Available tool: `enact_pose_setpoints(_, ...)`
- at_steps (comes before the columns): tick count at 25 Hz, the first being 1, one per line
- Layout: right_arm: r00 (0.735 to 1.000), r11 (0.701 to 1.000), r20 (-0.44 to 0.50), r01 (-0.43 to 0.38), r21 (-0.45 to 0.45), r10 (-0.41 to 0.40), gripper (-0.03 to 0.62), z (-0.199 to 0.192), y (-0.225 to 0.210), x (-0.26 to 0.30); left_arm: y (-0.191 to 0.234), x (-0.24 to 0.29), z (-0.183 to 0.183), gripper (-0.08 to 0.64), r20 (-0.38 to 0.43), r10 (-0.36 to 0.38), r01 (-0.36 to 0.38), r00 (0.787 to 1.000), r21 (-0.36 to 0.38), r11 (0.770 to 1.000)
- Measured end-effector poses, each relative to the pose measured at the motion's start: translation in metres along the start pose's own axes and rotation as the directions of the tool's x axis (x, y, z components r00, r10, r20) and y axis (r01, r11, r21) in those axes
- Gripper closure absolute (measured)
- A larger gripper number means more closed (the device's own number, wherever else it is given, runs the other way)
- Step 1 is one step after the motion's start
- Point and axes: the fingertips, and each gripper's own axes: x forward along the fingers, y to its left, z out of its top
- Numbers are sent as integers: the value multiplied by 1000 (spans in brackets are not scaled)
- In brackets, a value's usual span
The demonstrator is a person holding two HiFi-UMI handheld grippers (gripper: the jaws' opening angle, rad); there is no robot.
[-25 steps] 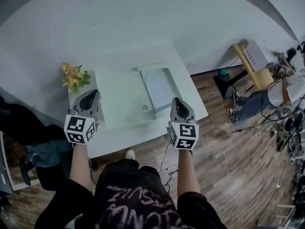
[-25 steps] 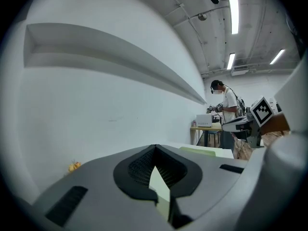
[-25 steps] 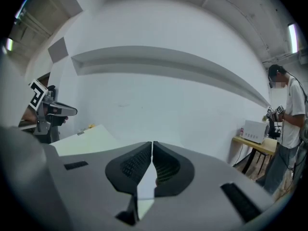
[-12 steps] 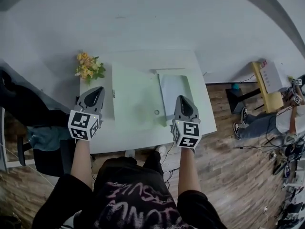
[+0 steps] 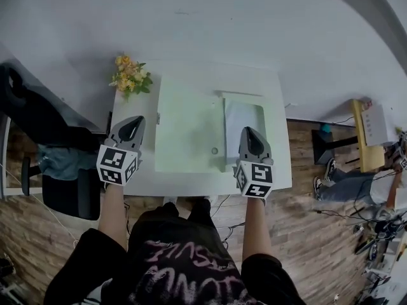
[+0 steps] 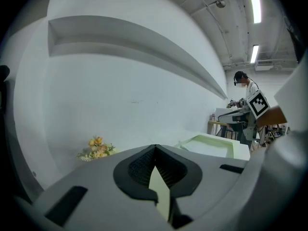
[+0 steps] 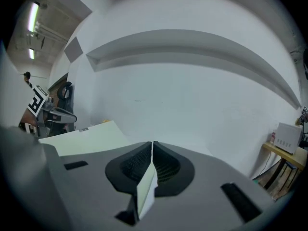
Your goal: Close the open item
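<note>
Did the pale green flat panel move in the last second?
No. The pale green flat panel keeps its spot beside the yellow flower bunch; only the camera view shifted.

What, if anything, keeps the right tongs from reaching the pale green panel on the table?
Probably nothing, so yes. The right tongs hover by the near right edge of the panel, shut and empty, with nothing between the two. The flowers stand far off at the far left.

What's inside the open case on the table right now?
Grey half: only a bare flat bottom shows. Green half: one small round spot. The right gripper covers the grey half's near end, so that part is unseen.
</note>
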Motion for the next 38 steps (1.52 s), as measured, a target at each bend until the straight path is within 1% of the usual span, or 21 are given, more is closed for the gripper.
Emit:
enact_pose_setpoints(5, 1000, 1000, -10, -25, -3, 25, 566, 0, 1, 8, 1, 5, -27, 546, -54, 4, -5, 999, -33, 999)
enact_pose_setpoints(9, 999, 1000, -26, -22, -3, 22, 566, -8, -5, 12, -7, 12, -45, 546, -77, -34, 31, 996, -42, 999)
enact_pose_setpoints(13, 999, 1000, -45, -6, -4, 6, 566, -20, -15, 13, -16, 23, -45, 546, -69, -70, 67, 995, -45, 997)
enact_pose_setpoints(16, 999, 1000, -46, 4, 3, -4, 566, -23, -21, 10, -26, 29, -39, 546, -59, -95, 92, 994, -44, 995)
enact_pose_setpoints(23, 998, 999, -39, 44, 31, -43, 566, -28, -40, -3, -56, 44, -10, 546, -6, -183, 183, 983, 6, 983)
enact_pose_setpoints(25, 998, 997, -38, 61, 38, -59, 566, -30, -48, -10, -66, 49, 0, 546, 16, -209, 209, 978, 4, 978)
enact_pose_setpoints(27, 996, 996, -36, 80, 48, -78, 566, -31, -58, -17, -76, 54, 12, 546, 45, -232, 232, 972, -15, 973)
enact_pose_setpoints(29, 994, 993, -36, 102, 59, -100, 566, -34, -69, -25, -87, 61, 22, 546, 58, -251, 251, 966, -4, 968)
enact_pose_setpoints(33, 987, 984, -35, 158, 82, -156, 566, -41, -94, -46, -119, 76, 35, 546, 58, -314, 311, 947, 57, 949)
enact_pose_setpoints(38, 976, 973, -40, 216, 78, -214, 566, -50, -121, -73, -163, 94, 48, 546, 61, -391, 384, 918, 97, 918)
